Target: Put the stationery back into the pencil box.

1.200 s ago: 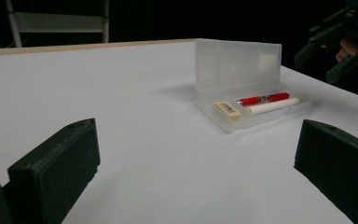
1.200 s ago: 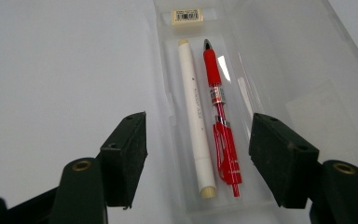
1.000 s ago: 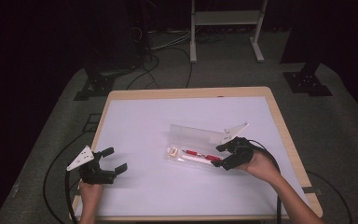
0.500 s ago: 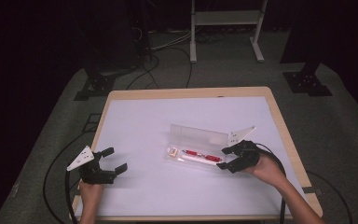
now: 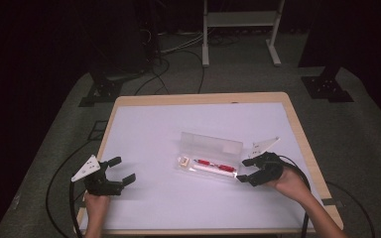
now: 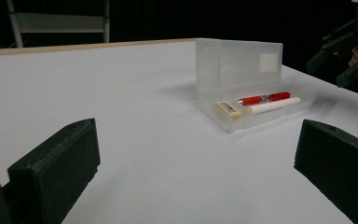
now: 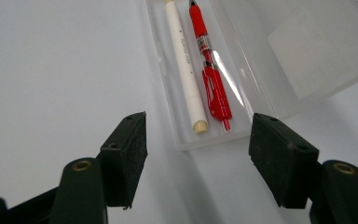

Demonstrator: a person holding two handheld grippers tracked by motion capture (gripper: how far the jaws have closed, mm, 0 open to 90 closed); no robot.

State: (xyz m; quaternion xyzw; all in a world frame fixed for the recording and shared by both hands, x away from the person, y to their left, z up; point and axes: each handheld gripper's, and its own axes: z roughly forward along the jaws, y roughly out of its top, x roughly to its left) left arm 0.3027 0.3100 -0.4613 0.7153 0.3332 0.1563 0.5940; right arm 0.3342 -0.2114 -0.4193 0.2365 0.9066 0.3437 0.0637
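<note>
We are holding the right gripper open just right of the clear plastic pencil case, lid up, holding a red pen, white stick and small eraser, while the left gripper is gaping near-left on the white table.

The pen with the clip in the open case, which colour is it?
Red pen; clearest in the right gripper view.

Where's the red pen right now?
In the high view the red pen lies in the open clear case right of table centre, beside a white pen, near the right gripper.
</note>
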